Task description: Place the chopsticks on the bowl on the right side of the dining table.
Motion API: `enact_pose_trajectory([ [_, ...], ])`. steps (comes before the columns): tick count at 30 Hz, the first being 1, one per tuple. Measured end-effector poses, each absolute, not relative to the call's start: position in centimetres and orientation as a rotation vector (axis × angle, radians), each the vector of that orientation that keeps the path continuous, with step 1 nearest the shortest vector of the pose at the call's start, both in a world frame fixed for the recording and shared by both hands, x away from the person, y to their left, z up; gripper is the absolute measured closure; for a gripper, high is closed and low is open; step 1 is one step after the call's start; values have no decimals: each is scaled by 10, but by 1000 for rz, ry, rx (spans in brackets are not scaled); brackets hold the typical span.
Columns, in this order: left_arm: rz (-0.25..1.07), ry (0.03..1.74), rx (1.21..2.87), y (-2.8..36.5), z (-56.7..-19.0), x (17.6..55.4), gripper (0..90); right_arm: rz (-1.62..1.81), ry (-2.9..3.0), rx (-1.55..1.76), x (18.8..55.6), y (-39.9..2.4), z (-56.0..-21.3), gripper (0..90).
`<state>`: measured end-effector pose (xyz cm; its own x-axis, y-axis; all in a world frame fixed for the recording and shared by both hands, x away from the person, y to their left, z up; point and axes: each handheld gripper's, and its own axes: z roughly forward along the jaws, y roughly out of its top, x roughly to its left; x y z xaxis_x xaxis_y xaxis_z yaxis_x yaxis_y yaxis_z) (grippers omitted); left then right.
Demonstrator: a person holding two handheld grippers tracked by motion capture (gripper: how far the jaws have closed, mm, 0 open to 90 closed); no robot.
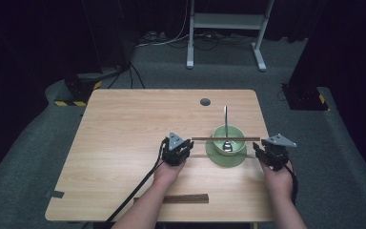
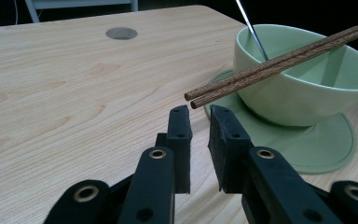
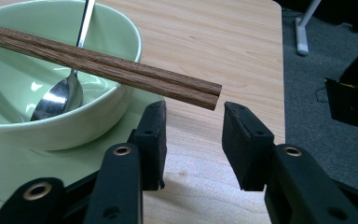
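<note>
Two wooden chopsticks [image 3: 102, 65] are counted, laid side by side across one green bowl [image 1: 228, 138]. One green saucer [image 1: 214, 156] is counted beneath that bowl, and one metal spoon [image 1: 226, 131] inside it. One dark wooden strip [image 1: 186, 198] is counted at the near edge of the one counter [image 1: 124, 143]. Two tongs are counted, the left tongs [image 1: 177, 149] and the right tongs [image 1: 271, 151].

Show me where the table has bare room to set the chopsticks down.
Free: the wide left half of the table, from the left gripper out to the edge, and the far strip by the round hole. Crowded: around the bowl, saucer and right gripper.
</note>
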<state>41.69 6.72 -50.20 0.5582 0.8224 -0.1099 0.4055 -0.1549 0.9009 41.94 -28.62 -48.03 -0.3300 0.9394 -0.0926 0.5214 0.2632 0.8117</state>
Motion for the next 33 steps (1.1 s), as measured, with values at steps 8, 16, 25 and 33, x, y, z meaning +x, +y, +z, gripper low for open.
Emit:
enact_pose_trajectory([
  [8,521,1019,1770,67,-502,417,826,933,1954,1313,420,-285,-480,628],
  [16,529,1018,1769,69,-501,418,844,928,1960,1302,421,-282,-476,630],
  [25,521,1022,1777,66,-502,420,857,915,1956,1311,421,-285,-477,632],
  [33,525,1021,1780,64,-502,420,855,914,1952,1324,422,-288,-479,635],
])
